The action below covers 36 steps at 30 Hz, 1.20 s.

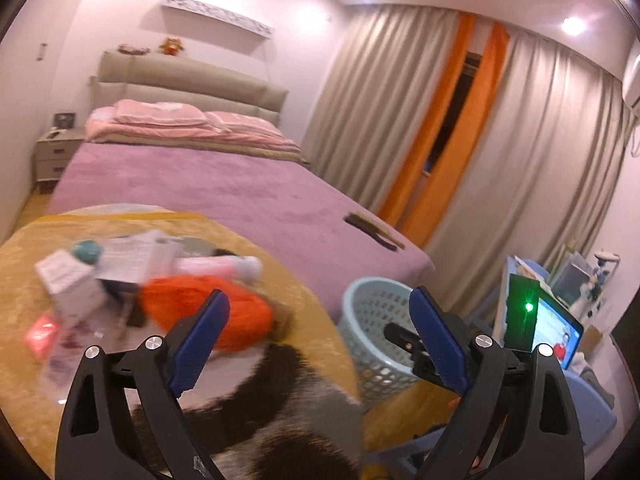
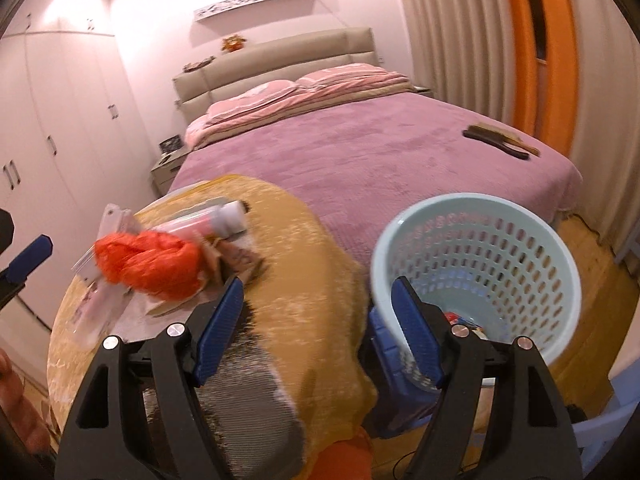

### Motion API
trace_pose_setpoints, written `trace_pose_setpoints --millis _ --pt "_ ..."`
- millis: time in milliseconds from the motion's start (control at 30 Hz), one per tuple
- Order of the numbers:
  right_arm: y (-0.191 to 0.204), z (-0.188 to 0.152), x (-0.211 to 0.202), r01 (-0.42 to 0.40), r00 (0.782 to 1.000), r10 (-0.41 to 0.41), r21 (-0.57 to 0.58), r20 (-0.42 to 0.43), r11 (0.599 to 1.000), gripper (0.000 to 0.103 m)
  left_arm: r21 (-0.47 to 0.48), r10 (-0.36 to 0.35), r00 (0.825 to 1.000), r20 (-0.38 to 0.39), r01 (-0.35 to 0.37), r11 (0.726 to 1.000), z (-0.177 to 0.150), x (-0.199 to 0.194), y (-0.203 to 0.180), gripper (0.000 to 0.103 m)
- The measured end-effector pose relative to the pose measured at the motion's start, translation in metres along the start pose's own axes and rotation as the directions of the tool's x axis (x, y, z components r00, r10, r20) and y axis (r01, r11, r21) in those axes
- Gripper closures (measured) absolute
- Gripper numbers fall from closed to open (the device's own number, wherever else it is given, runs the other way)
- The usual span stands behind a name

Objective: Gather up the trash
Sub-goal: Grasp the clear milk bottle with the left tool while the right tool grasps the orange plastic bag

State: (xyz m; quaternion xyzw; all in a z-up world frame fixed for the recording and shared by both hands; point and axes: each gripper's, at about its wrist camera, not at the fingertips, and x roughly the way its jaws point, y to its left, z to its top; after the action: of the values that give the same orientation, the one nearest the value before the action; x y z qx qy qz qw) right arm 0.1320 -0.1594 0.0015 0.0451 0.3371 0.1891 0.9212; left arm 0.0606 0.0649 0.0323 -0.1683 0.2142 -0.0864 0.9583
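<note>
A pile of trash lies on a round table covered with a yellow cloth [image 1: 280, 264]: a crumpled orange bag [image 1: 208, 312], a pink tube with a white cap [image 1: 224, 266], papers and a small white box [image 1: 68, 284]. The orange bag [image 2: 152, 264] and the tube [image 2: 208, 222] also show in the right wrist view. A pale blue perforated basket [image 2: 480, 264] stands right of the table; it shows in the left wrist view [image 1: 376, 336] too. My left gripper [image 1: 320, 344] is open and empty above the table. My right gripper [image 2: 318, 332] is open and empty between table and basket.
A bed with a purple cover [image 1: 224, 184] lies behind the table, with a dark brush [image 2: 500, 142] on its corner. Curtains [image 1: 400, 120] hang at the right. A lit screen [image 1: 556, 332] and a board with a green light [image 1: 522, 312] stand at the right.
</note>
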Motion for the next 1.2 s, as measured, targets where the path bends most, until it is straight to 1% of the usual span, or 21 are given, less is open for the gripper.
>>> trace_pose_setpoints --millis 167,300,400,467,500,533,633,700,767,800,867,967,1033,1100,1167,1200 --pt "0.023 -0.006 0.003 -0.041 0.999 0.041 -0.036 0.001 0.999 0.030 -0.055 0.099 0.994 0.039 -0.097 0.994 -0.002 -0.036 0.043 0.014" --pt "0.043 -0.009 0.008 -0.083 0.997 0.083 -0.065 -0.005 0.994 0.030 -0.125 0.197 0.979 0.053 -0.190 0.974 -0.005 -0.062 0.082 0.014" --pt "0.060 -0.009 0.015 -0.119 0.993 0.118 -0.086 -0.019 0.989 0.030 -0.158 0.263 0.964 0.041 -0.253 0.954 -0.008 -0.074 0.105 0.014" --pt "0.071 -0.008 0.018 -0.136 0.991 0.134 -0.104 -0.026 0.985 0.030 -0.166 0.295 0.956 0.006 -0.290 0.943 -0.012 -0.077 0.121 0.014" --pt "0.080 -0.007 0.021 -0.150 0.989 0.148 -0.119 -0.028 0.981 0.030 -0.166 0.300 0.954 -0.017 -0.298 0.940 -0.014 -0.075 0.126 0.014" --pt "0.088 -0.006 0.023 -0.160 0.987 0.158 -0.131 -0.027 0.978 0.030 -0.159 0.313 0.948 -0.062 -0.319 0.934 -0.017 -0.069 0.133 0.014" --pt "0.109 -0.001 0.034 -0.178 0.984 0.177 -0.177 -0.021 0.968 0.030 -0.125 0.345 0.931 -0.116 -0.358 0.925 -0.023 -0.053 0.143 0.014" --pt "0.122 0.002 0.041 -0.189 0.982 0.187 -0.195 -0.031 0.962 0.030 -0.089 0.386 0.909 -0.155 -0.402 0.911 -0.028 -0.040 0.149 0.014" --pt "0.137 0.001 0.049 -0.208 0.978 0.204 -0.234 -0.042 0.950 0.021 -0.045 0.429 0.882 -0.193 -0.445 0.894 -0.035 -0.026 0.155 0.014" --pt "0.143 0.001 0.052 -0.200 0.980 0.196 -0.247 -0.041 0.948 0.017 -0.023 0.457 0.864 -0.212 -0.472 0.881 -0.039 -0.018 0.159 0.014" --pt "0.152 0.000 0.060 -0.181 0.983 0.178 -0.275 -0.038 0.944 0.017 -0.001 0.477 0.847 -0.234 -0.491 0.871 -0.042 -0.008 0.162 0.014" --pt "0.159 -0.001 0.077 -0.150 0.989 0.140 -0.302 -0.054 0.942 0.017 0.026 0.482 0.836 -0.263 -0.493 0.870 -0.046 0.006 0.164 0.014" --pt "0.161 -0.001 0.087 -0.142 0.990 0.128 -0.304 -0.065 0.942 0.017 0.035 0.487 0.827 -0.281 -0.499 0.866 -0.047 0.013 0.168 0.015" --pt "0.162 -0.002 0.096 -0.139 0.989 0.120 -0.297 -0.081 0.945 0.016 0.038 0.490 0.823 -0.288 -0.502 0.864 -0.047 0.017 0.167 0.017" --pt "0.161 -0.002 0.097 -0.148 0.988 0.131 -0.287 -0.078 0.946 0.017 0.029 0.484 0.824 -0.296 -0.499 0.866 -0.047 0.018 0.168 0.023" --pt "0.160 -0.002 0.097 -0.151 0.988 0.135 -0.284 -0.073 0.947 0.019 0.023 0.478 0.825 -0.301 -0.495 0.869 -0.048 0.018 0.170 0.031"
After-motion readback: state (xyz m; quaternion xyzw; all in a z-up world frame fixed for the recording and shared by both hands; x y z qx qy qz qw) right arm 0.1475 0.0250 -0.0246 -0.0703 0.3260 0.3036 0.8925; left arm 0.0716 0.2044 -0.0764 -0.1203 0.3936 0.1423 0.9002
